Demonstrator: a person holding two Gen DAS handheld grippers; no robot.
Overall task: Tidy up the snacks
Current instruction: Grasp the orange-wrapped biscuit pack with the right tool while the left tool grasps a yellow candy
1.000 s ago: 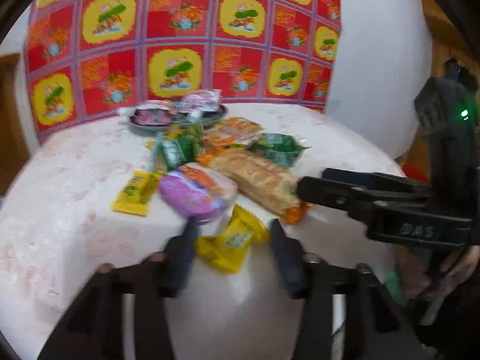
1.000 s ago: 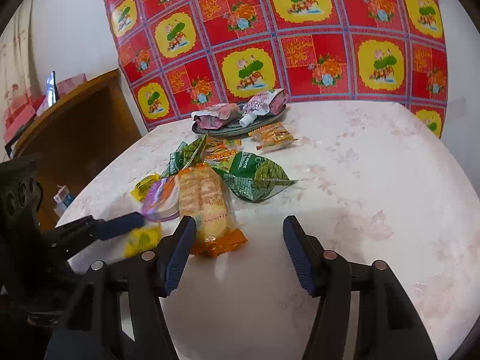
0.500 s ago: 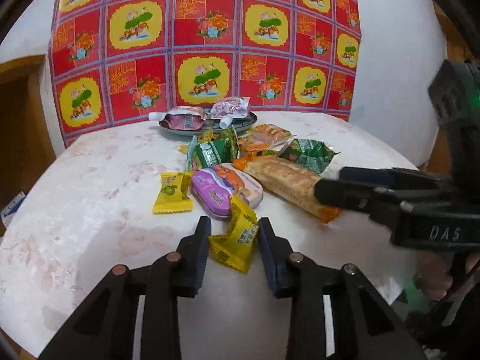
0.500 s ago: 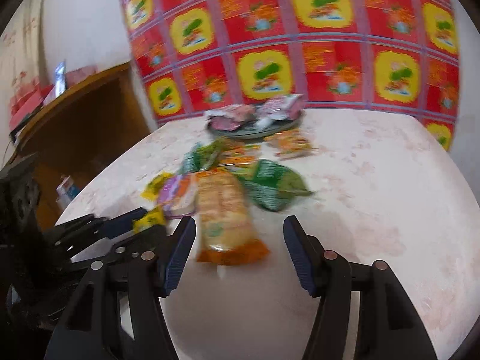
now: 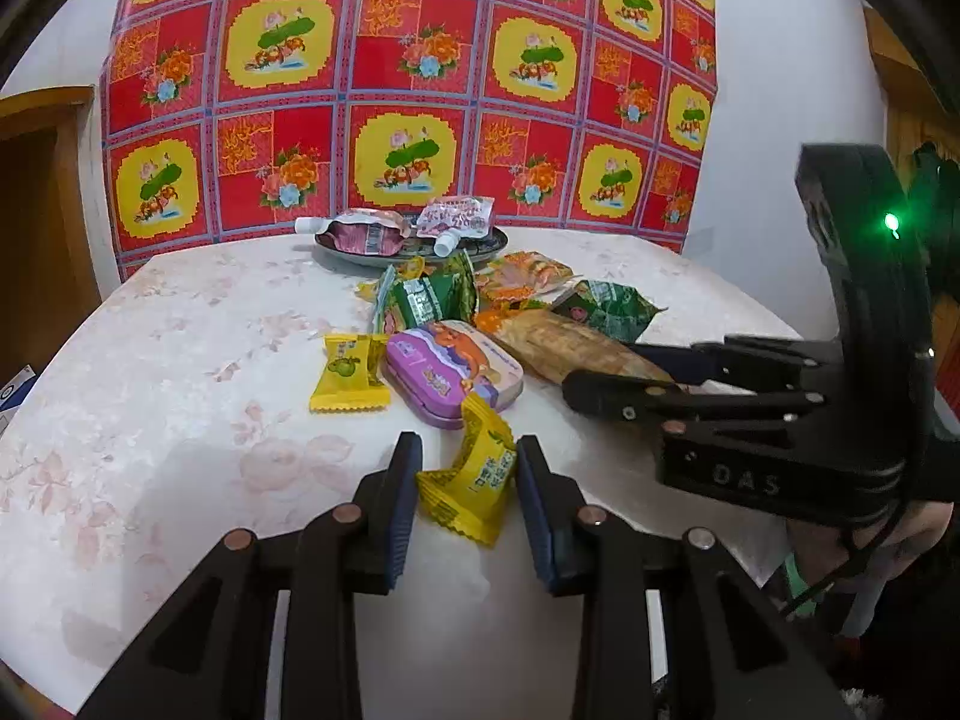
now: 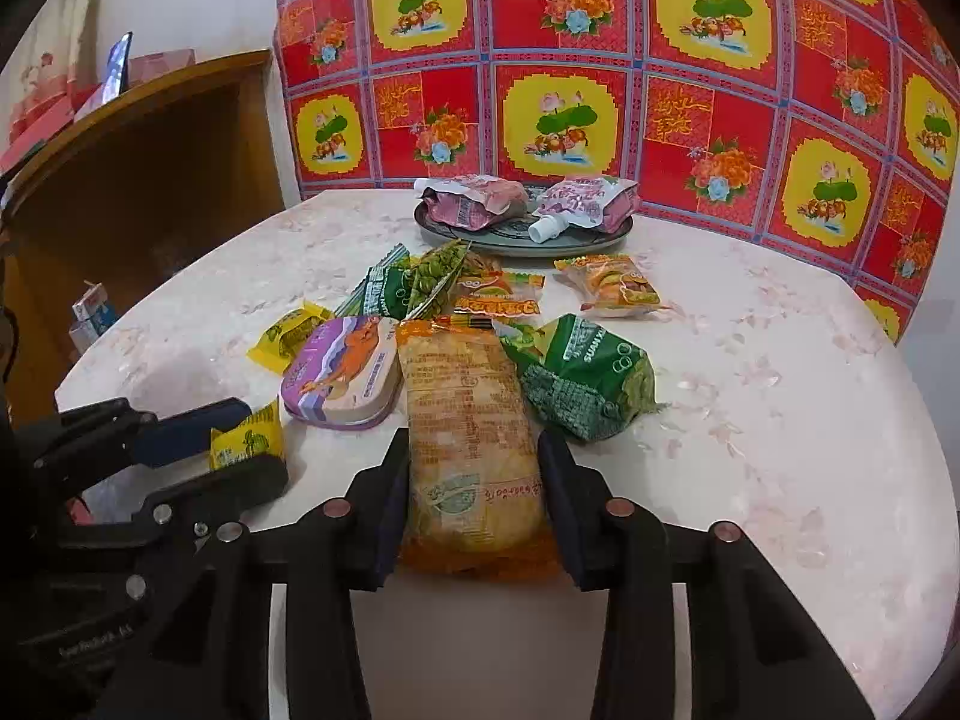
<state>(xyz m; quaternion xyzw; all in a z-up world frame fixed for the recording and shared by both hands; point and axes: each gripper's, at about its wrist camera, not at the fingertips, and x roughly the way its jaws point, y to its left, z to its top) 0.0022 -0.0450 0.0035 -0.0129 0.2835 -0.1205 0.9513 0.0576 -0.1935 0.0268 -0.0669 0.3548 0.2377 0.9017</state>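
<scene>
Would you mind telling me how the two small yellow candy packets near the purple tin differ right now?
The yellow packet in the left gripper is clamped between the fingers, tilted on edge; the other yellow packet lies flat and free on the table. The held one sits in front of the purple tin, the free one to its left. Both are yellow with crimped ends.

Left gripper (image 5: 465, 501), black linkage arms, copper rivets, blue ridged pads; right gripper (image 5: 624, 381), black body embossed "DAS", green indicator light, black cable

Two pouches (image 6: 474, 201) are lying on the plate (image 6: 516, 243); in front of the plate, the tin (image 6: 342, 375) is sitting left of the long packet (image 6: 468, 420).
</scene>
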